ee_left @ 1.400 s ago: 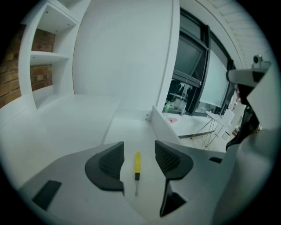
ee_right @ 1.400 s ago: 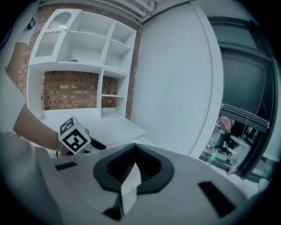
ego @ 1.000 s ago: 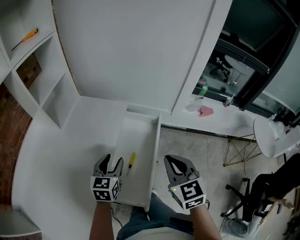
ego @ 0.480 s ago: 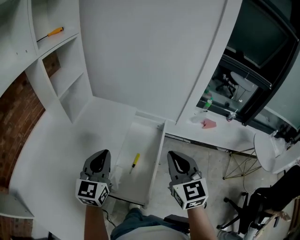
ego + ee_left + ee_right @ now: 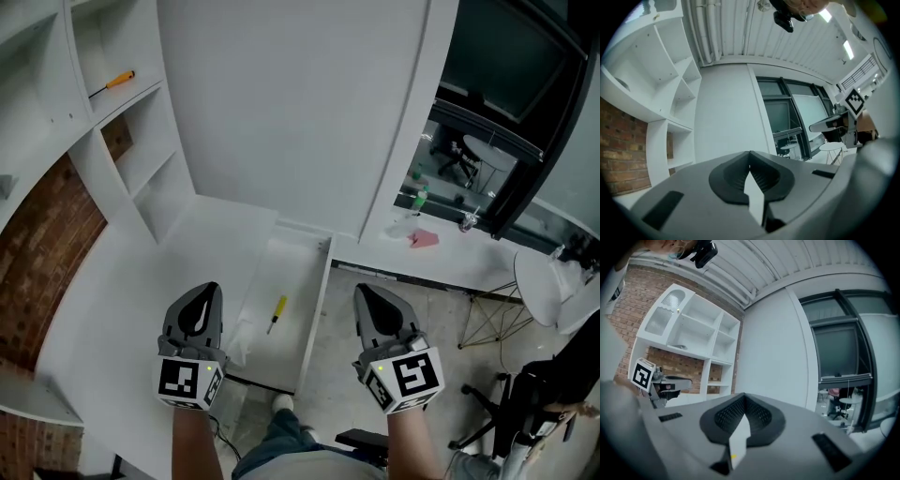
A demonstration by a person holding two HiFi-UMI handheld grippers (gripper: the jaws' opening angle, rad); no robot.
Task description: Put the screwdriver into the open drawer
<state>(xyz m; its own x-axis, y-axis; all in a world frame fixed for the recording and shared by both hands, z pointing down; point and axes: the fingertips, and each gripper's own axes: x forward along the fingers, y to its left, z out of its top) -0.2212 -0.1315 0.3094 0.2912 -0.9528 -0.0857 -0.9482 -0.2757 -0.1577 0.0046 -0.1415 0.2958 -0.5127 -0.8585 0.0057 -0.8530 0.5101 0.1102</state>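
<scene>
A small yellow-handled screwdriver (image 5: 277, 312) lies on the floor of the open white drawer (image 5: 317, 309), near its middle. My left gripper (image 5: 208, 289) is raised in front of the drawer's left side, shut and empty; its jaws meet in the left gripper view (image 5: 750, 154). My right gripper (image 5: 367, 291) hangs to the right of the drawer over the floor, its jaws also together with nothing between them (image 5: 744, 398). Both point level at the white wall. A second screwdriver with an orange handle (image 5: 115, 82) rests on a high shelf at the upper left.
A white shelf unit (image 5: 131, 159) against a brick wall (image 5: 47, 253) stands at the left. The white counter (image 5: 122, 309) lies beside the drawer. At the right are dark windows, a ledge with a pink object (image 5: 423, 238), and a white chair (image 5: 542, 281).
My left gripper's jaws, open a second ago, have shut on nothing. Both grippers have lifted away from the drawer, and the screwdriver stays inside it.
</scene>
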